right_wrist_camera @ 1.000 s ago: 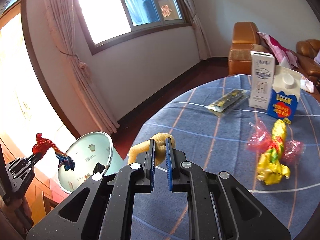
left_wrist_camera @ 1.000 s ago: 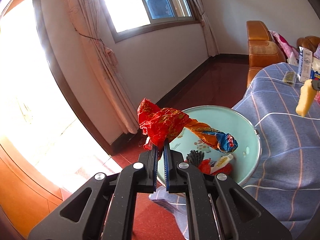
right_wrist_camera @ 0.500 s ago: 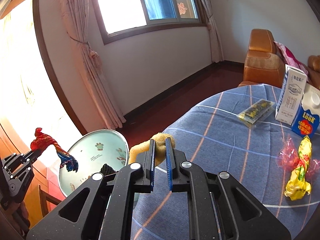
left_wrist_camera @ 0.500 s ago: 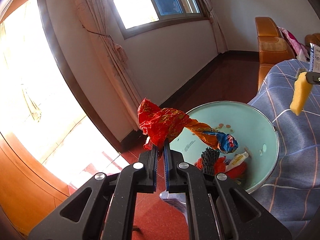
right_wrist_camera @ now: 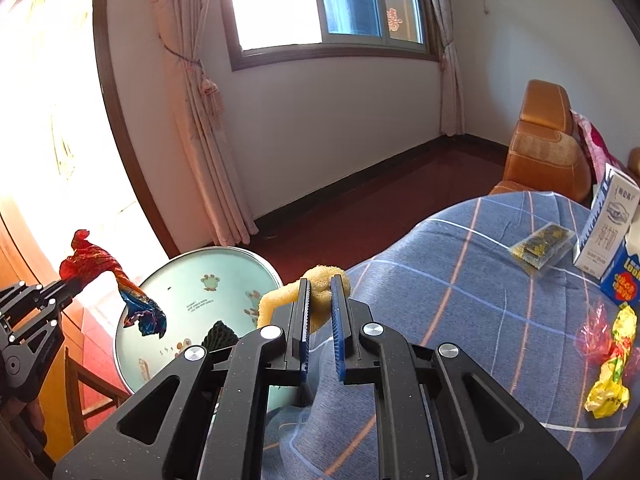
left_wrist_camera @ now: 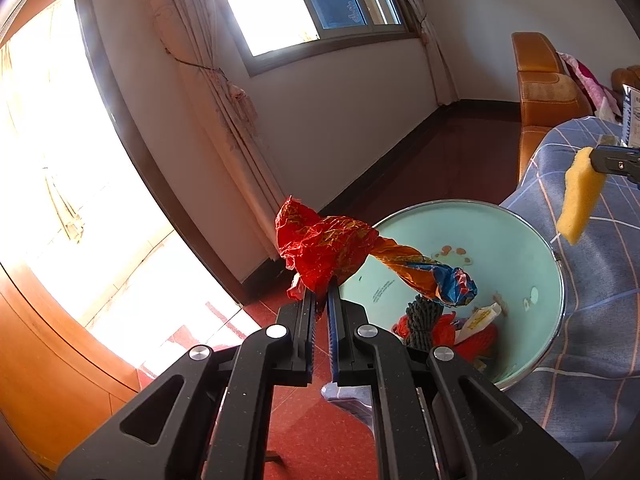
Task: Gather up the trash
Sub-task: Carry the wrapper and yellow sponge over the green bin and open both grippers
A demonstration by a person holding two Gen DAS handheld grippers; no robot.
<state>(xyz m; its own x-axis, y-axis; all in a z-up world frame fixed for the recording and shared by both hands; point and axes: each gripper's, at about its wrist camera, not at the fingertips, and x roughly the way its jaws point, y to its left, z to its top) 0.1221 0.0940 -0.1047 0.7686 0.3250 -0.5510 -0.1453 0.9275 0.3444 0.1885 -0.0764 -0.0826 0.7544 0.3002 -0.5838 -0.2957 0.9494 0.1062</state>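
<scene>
Over the basin's rim (left_wrist_camera: 558, 268) our left gripper (left_wrist_camera: 322, 294) clamps a red wrapper (left_wrist_camera: 320, 248); our right gripper (right_wrist_camera: 320, 286) pinches a yellow sponge (right_wrist_camera: 320, 280). A blue carton (right_wrist_camera: 622, 276) at the table's right edge reads "Look".

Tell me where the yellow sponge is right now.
The yellow sponge is pinched in the right gripper, held in the air at the blue checked tablecloth's edge, just right of the pale green basin.
</scene>
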